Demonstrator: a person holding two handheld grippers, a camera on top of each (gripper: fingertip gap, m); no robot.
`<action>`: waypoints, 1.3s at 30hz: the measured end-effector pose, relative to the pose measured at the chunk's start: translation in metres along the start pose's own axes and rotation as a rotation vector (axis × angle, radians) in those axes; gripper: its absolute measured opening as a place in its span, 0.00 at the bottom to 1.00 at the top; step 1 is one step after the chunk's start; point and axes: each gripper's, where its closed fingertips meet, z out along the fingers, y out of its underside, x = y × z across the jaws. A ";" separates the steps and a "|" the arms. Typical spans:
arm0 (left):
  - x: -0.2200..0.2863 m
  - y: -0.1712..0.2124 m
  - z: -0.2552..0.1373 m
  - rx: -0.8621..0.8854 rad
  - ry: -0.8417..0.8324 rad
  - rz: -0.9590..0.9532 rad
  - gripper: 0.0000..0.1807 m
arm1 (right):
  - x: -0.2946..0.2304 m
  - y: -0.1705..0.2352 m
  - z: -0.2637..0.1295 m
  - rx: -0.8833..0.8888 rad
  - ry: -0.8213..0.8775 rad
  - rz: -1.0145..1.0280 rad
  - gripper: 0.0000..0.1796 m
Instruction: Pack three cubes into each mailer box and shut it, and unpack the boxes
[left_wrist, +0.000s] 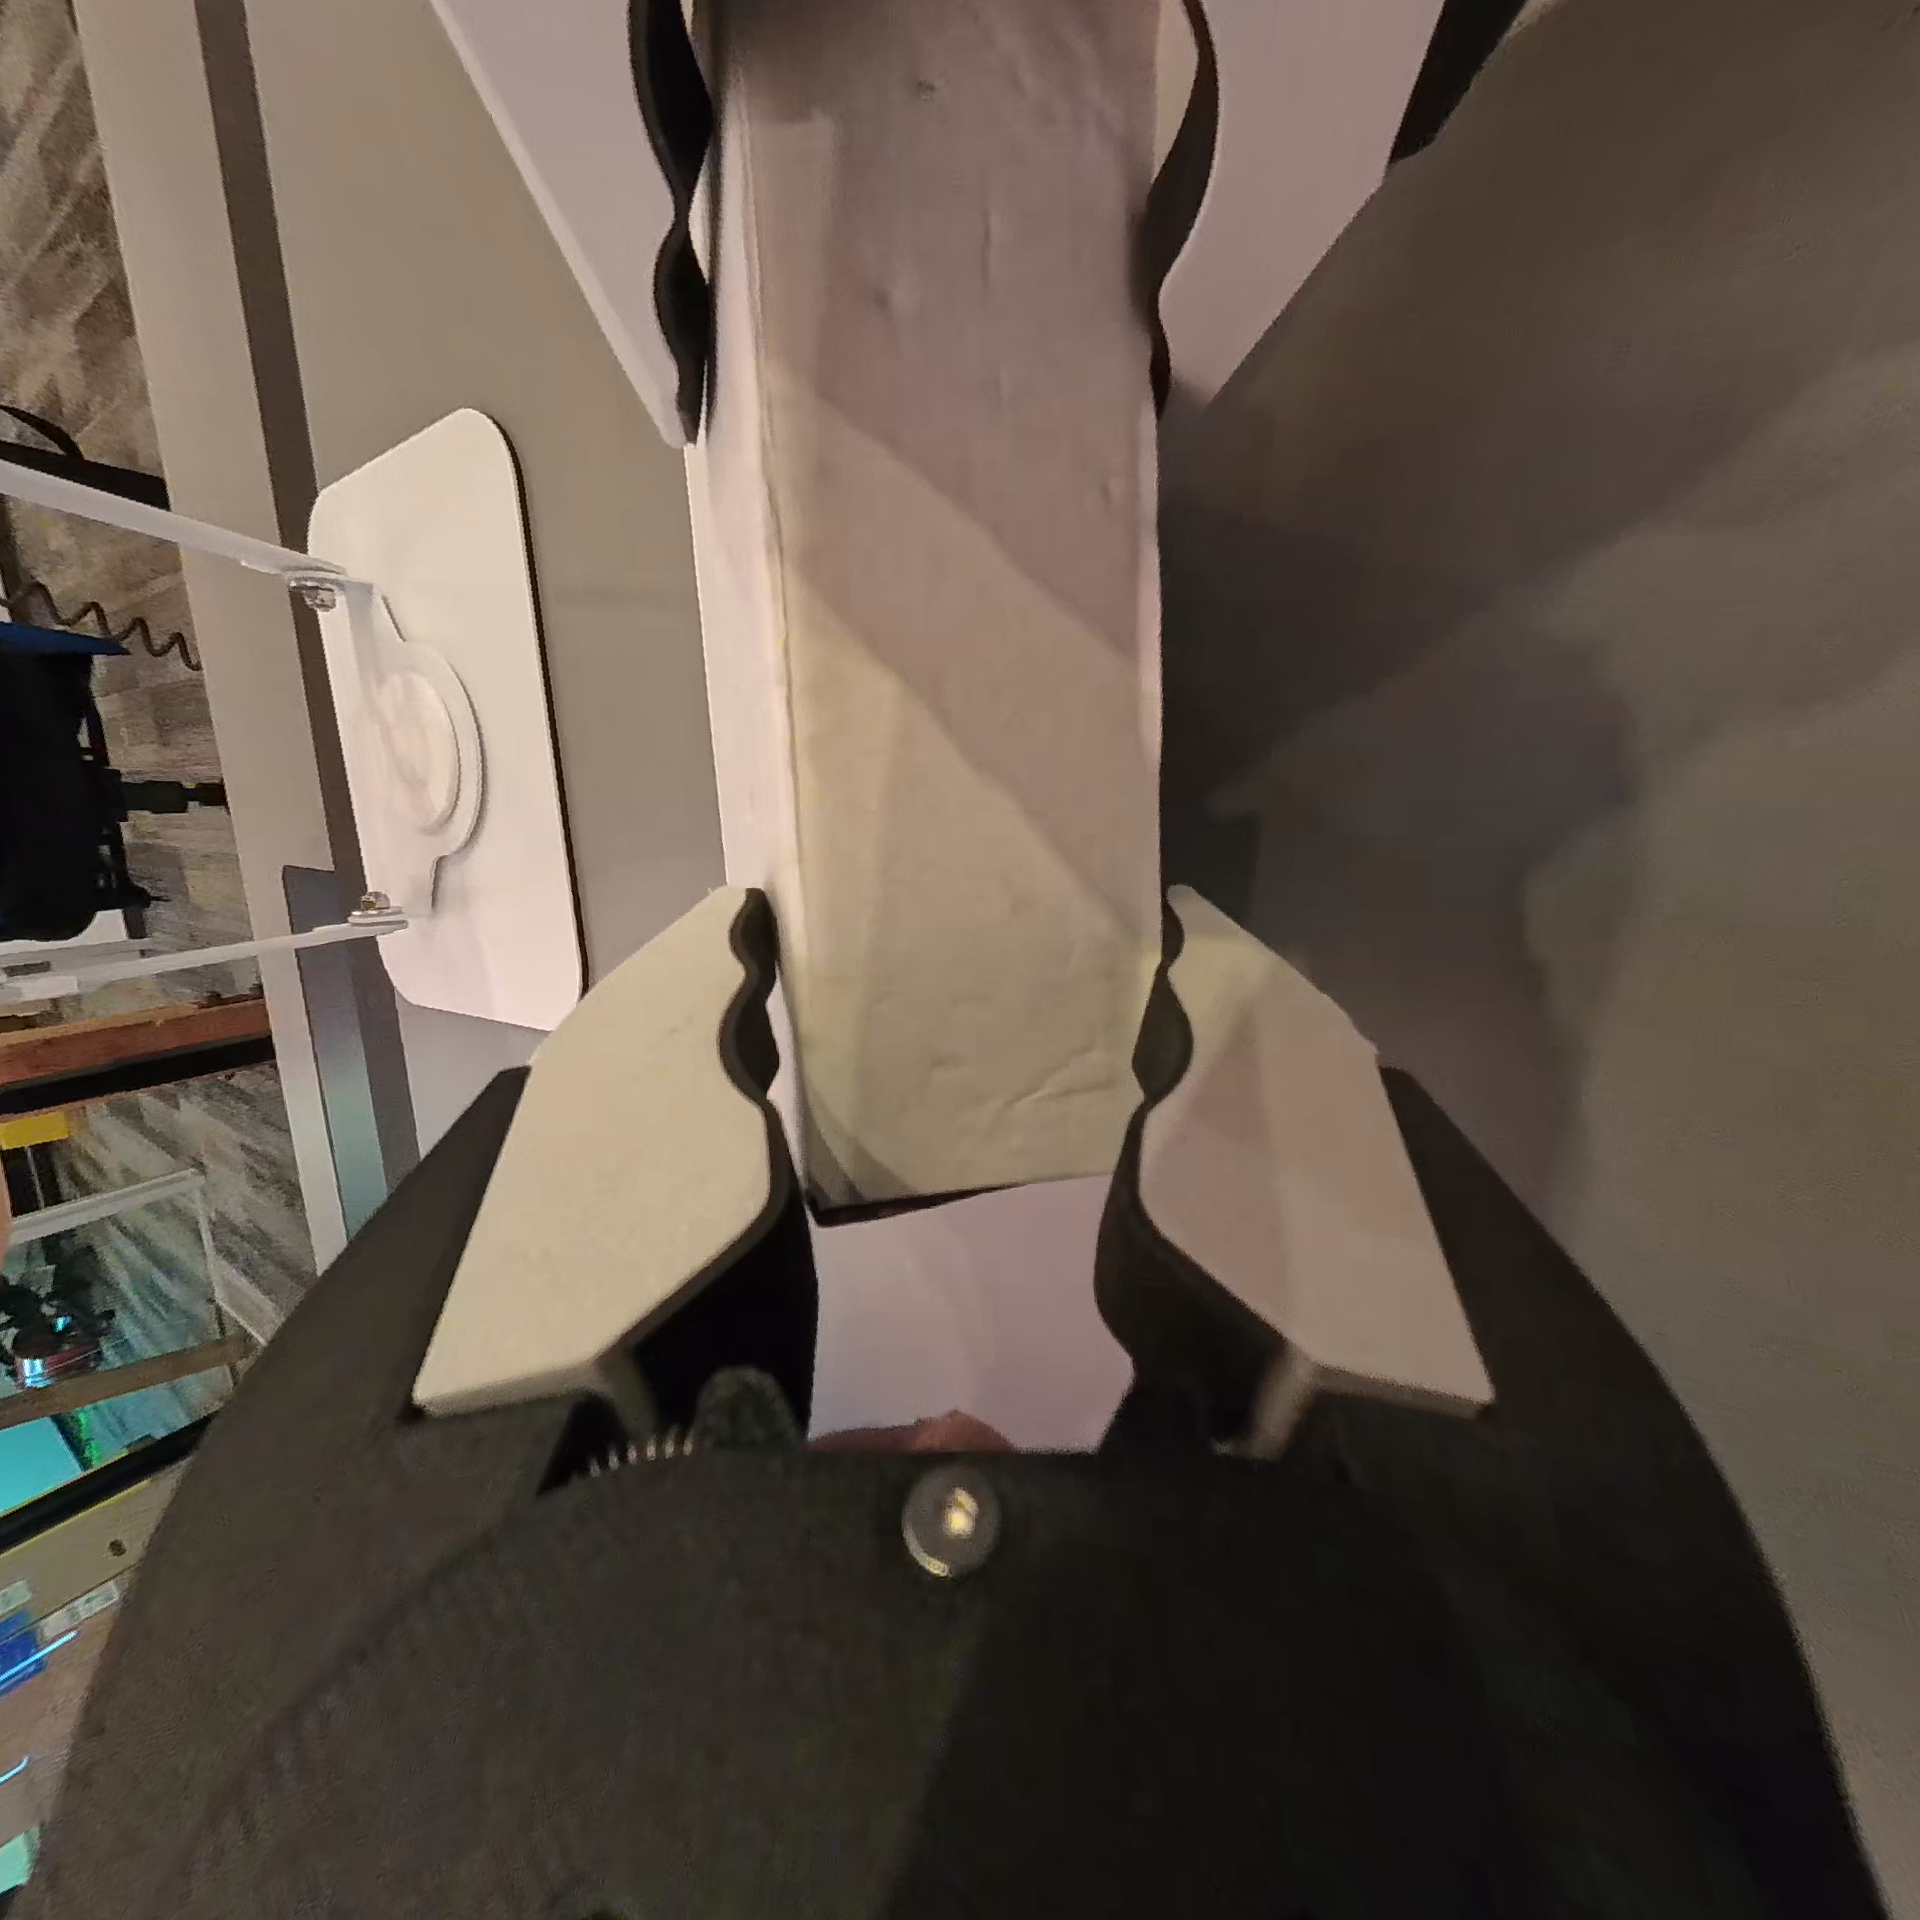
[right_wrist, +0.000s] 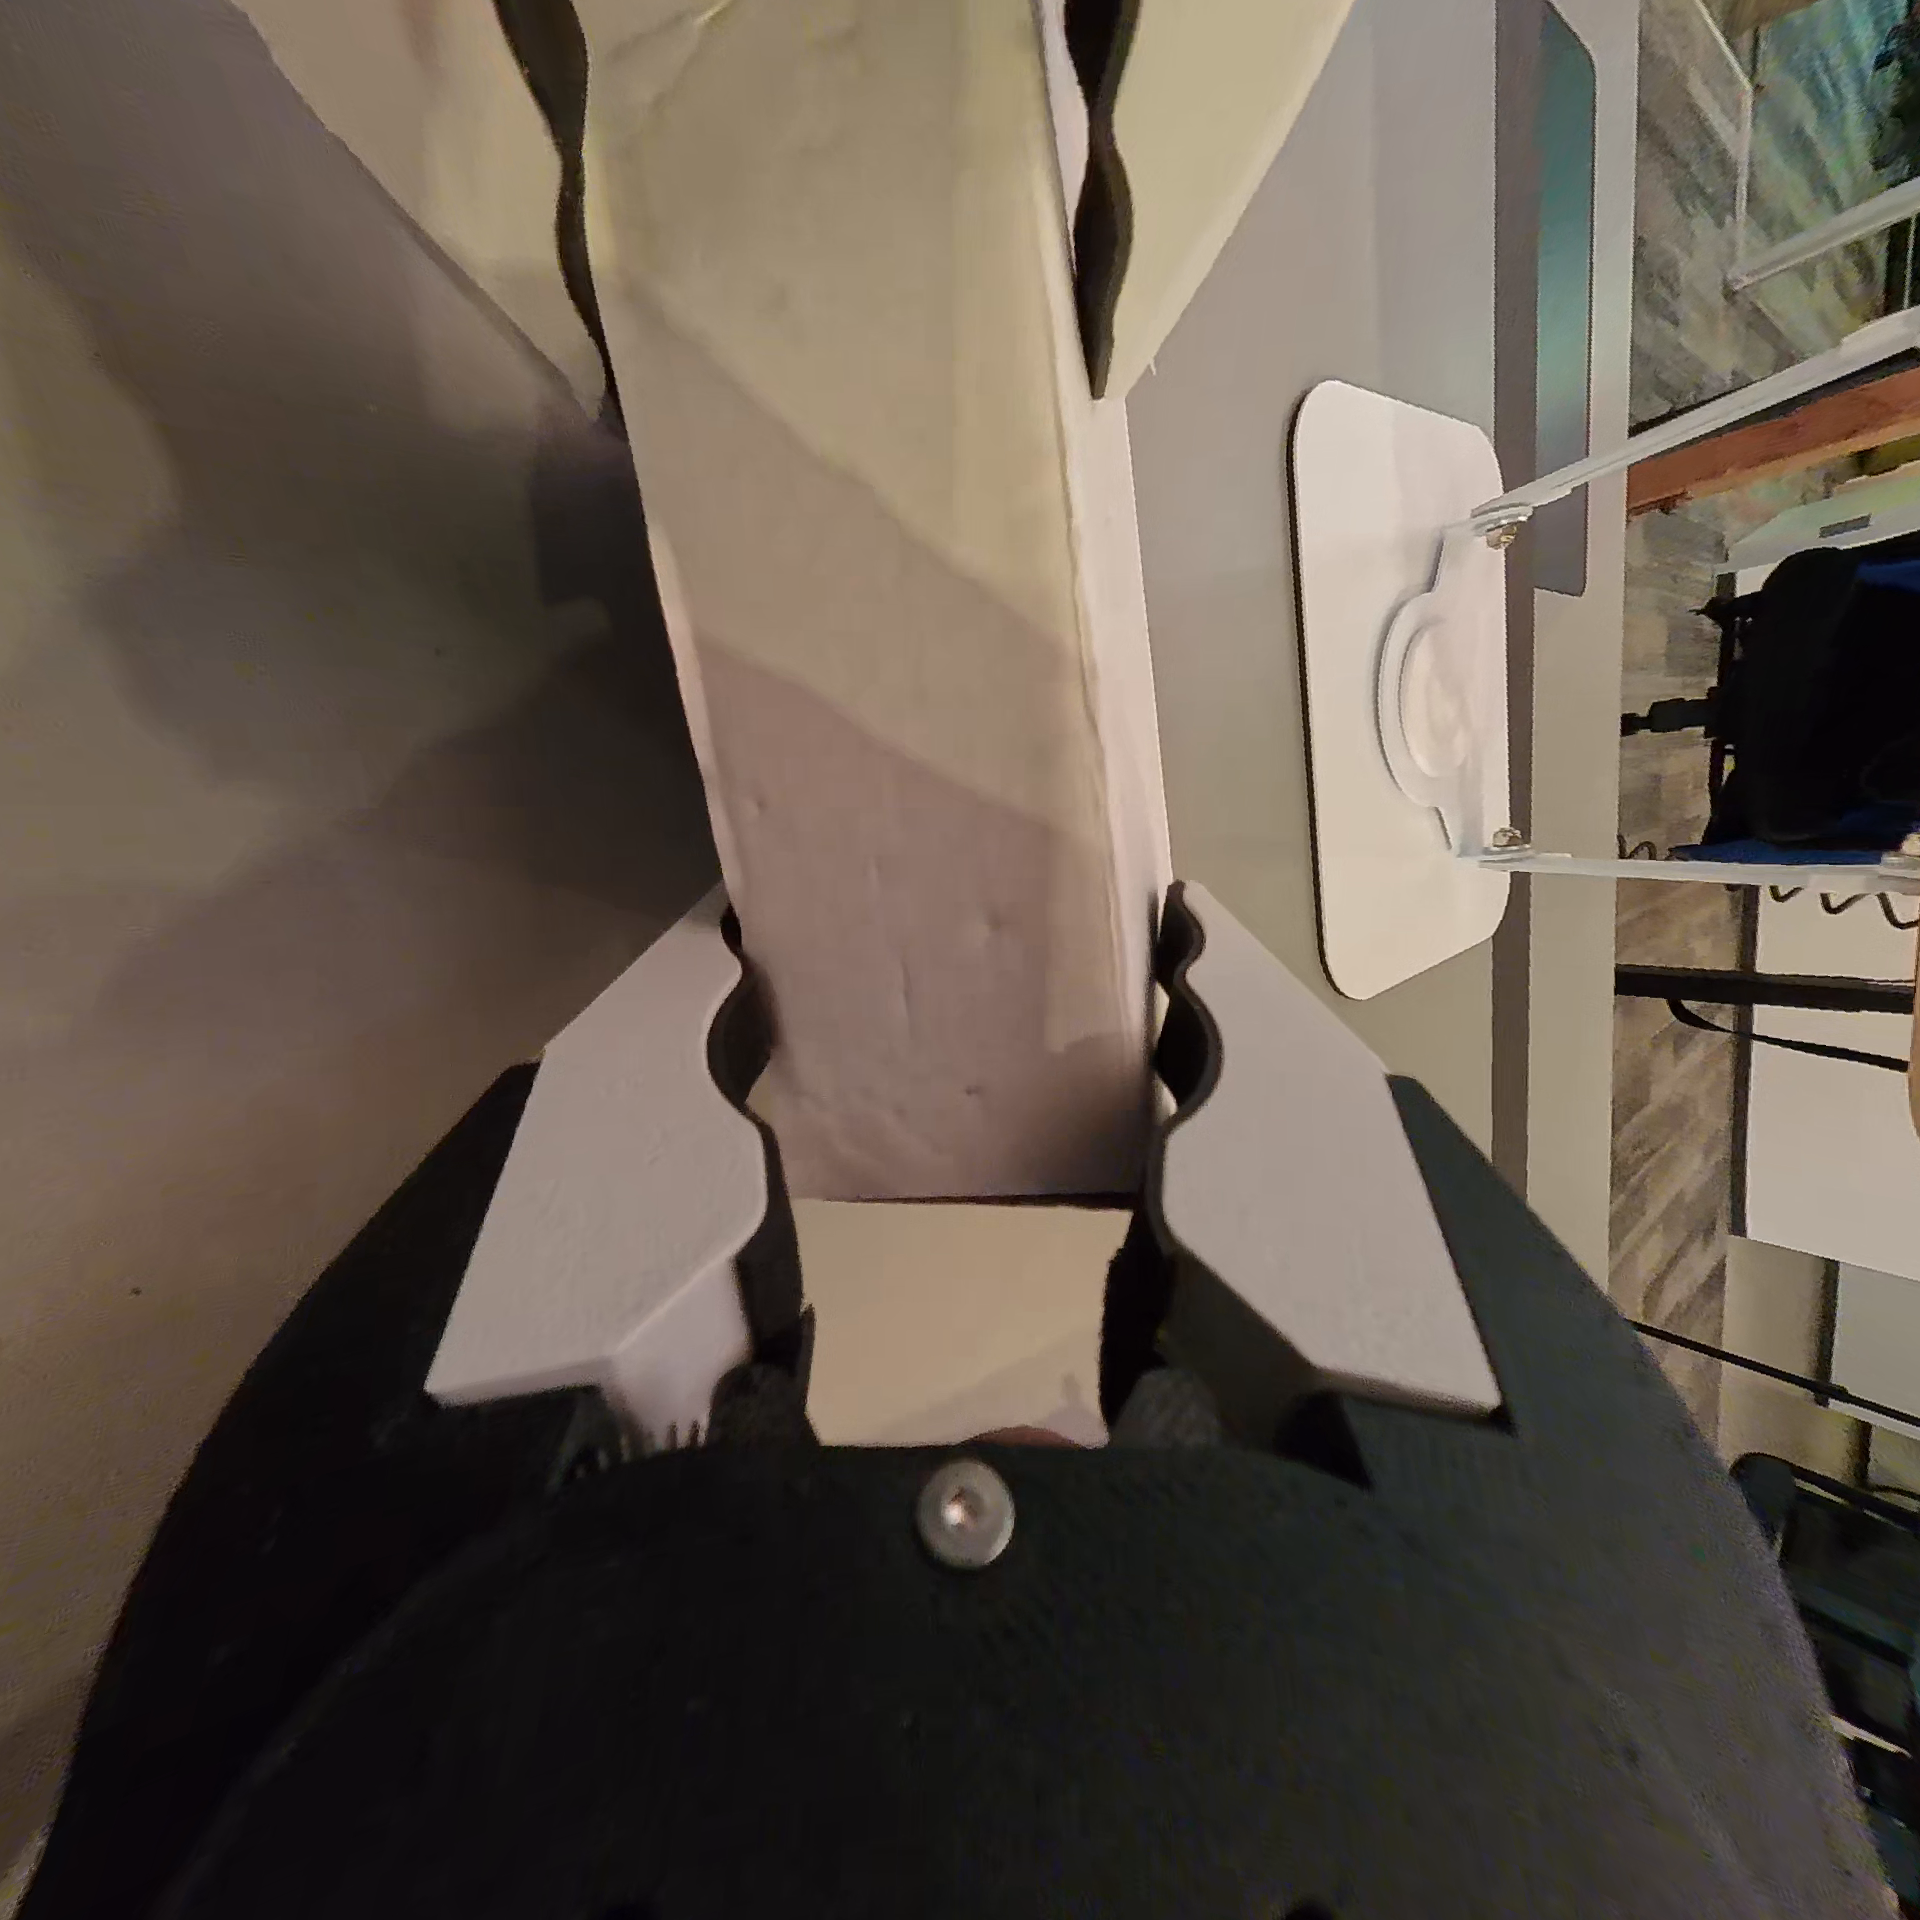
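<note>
The left gripper, black-bodied with white fingers, is clamped on one end of a long white cardboard mailer box held above the grey table, while the matching right gripper pinches the opposite end, near a white rounded board.

Matt white cardboard mailer box; matt grey table; glossy white plate.

You can't see inside the mailer box; cube count unknown. The far gripper's body runs off the top edge. The grey surface on the right is blurred.
</note>
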 end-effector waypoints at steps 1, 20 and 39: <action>0.001 0.000 0.000 0.000 0.013 -0.009 0.38 | 0.000 0.000 0.000 0.001 0.003 -0.003 0.41; -0.001 -0.004 -0.002 0.083 0.064 -0.090 0.38 | -0.002 -0.012 -0.021 0.299 -0.242 0.536 0.50; -0.007 -0.008 -0.003 0.145 0.169 -0.216 0.38 | 0.009 0.007 -0.024 0.268 -0.174 0.554 0.49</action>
